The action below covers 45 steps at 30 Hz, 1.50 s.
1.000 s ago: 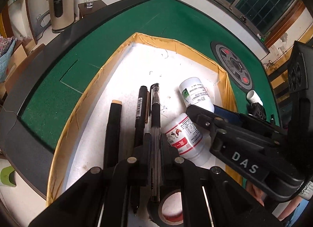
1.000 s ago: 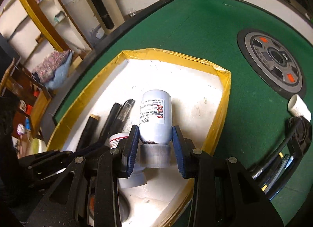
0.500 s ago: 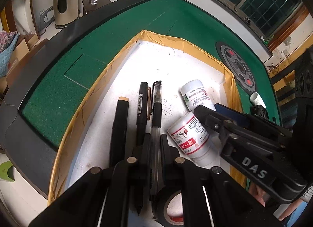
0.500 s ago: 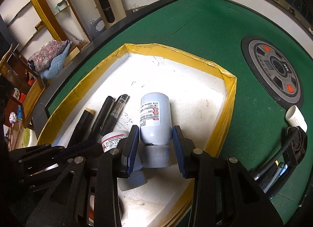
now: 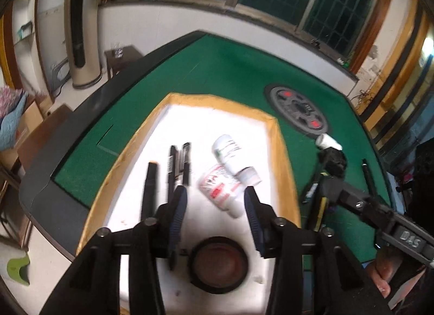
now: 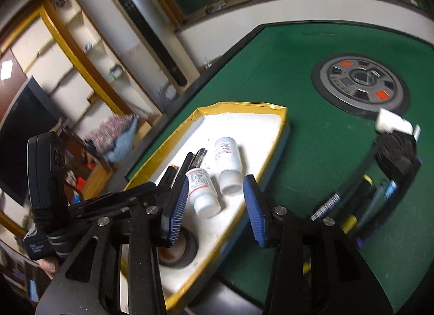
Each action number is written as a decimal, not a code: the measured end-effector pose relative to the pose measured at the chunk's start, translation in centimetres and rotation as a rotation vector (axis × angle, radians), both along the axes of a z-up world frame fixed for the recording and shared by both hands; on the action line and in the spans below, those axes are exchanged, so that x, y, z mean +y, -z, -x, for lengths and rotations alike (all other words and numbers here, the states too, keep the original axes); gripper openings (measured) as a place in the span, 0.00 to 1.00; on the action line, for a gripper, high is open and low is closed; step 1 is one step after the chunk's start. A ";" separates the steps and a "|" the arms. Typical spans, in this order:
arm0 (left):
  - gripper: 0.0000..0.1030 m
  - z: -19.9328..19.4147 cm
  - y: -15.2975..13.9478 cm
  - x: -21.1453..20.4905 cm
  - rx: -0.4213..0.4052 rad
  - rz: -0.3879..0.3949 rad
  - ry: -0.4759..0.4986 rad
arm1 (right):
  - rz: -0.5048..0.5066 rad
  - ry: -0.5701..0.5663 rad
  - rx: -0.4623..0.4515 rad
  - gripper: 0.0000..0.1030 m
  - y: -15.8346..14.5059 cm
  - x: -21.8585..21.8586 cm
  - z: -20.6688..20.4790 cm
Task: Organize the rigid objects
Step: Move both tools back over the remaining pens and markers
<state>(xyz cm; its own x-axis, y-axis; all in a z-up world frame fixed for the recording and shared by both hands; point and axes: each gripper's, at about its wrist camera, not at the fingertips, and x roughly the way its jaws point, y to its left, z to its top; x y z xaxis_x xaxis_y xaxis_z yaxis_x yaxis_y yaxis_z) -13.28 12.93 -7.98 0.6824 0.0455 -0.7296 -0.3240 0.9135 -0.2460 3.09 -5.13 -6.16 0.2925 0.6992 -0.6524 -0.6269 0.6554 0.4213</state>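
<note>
**Pens, bottles and tape lying in the yellow-rimmed tray, both grippers spread and empty**

The tray (image 5: 280, 152), white inside with a yellow rim, is sitting on the green felt table (image 5: 230, 70). Starting at its left side, a thick black marker (image 5: 150, 187) is lying lengthwise, and just right of it two thinner black pens (image 5: 171, 163) are lying side by side, all pointing toward the far end. The left gripper (image 5: 214, 220) is hovering over the near part of the tray with its blue-padded fingers (image 5: 177, 214) standing wide apart and holding nothing. Under it, at the near end, a black tape roll (image 5: 217, 263) is lying flat. Further right, a red-labelled white bottle (image 5: 221, 190) and a second white bottle (image 5: 233, 156) are lying on their sides, touching each other, caps toward the near side. Outside the tray to the right, a small white cap-like object (image 5: 328, 141) and a dark bundle of pens (image 6: 352, 206) are resting on the felt near a round grey disc (image 6: 360, 81) set in the table. The right gripper (image 6: 215, 206) is hanging above the tray's near right corner, fingers (image 6: 253, 209) likewise parted, gripping nothing.
</note>
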 end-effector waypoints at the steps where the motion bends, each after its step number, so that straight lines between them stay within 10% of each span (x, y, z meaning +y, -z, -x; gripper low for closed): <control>1: 0.47 -0.1 -0.4 -0.7 -0.013 0.001 0.014 | -0.011 0.030 0.012 0.42 0.2 -1.4 0.1; 15: 0.47 -2.3 -0.4 -10.3 -0.011 -0.023 0.212 | 0.004 0.396 0.209 0.42 4.5 -14.3 -3.2; 31: 0.47 -1.6 -0.4 -10.2 -0.011 -0.032 0.206 | 0.346 0.524 0.134 0.41 4.9 -10.6 -8.1; 37: 0.47 -2.2 -0.2 -10.3 0.002 -0.026 0.222 | 0.352 0.547 0.112 0.18 4.9 -11.8 -6.8; 45: 0.47 -3.4 0.5 -13.4 0.036 -0.059 0.321 | 0.270 0.515 0.135 0.15 4.9 -15.0 -4.0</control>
